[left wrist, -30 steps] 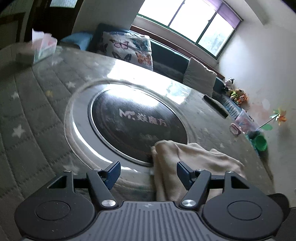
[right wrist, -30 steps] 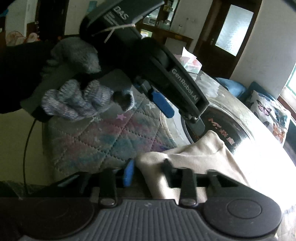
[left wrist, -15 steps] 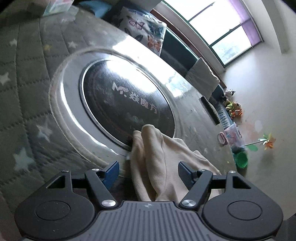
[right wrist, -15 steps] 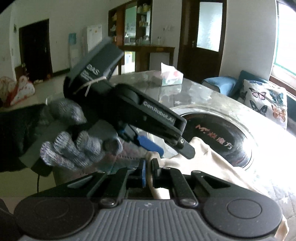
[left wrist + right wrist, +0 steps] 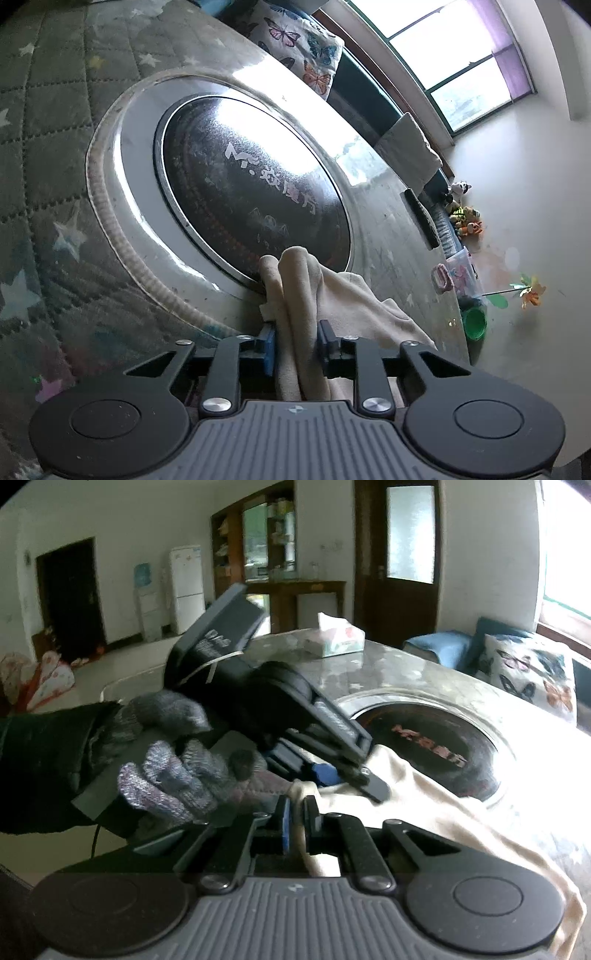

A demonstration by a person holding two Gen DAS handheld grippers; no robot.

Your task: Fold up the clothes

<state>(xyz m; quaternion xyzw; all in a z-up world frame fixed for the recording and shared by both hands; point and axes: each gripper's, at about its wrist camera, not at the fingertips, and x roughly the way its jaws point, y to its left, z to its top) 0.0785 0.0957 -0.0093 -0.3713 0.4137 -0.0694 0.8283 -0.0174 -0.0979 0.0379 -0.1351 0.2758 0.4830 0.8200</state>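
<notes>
Cream garment [image 5: 343, 302] lies bunched on the table [image 5: 388, 236], its end lapping the dark round inset [image 5: 251, 184]. My left gripper [image 5: 295, 345] pinches a thick gather of it; my right gripper [image 5: 297, 821] nips an edge close by. No neat fold shows, so I judge folding unfinished.

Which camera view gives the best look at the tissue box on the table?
The right wrist view. There the tissue box stands in full on the far side of the table, behind the left hand-held gripper, with a tissue sticking up. The left wrist view does not show it.
</notes>
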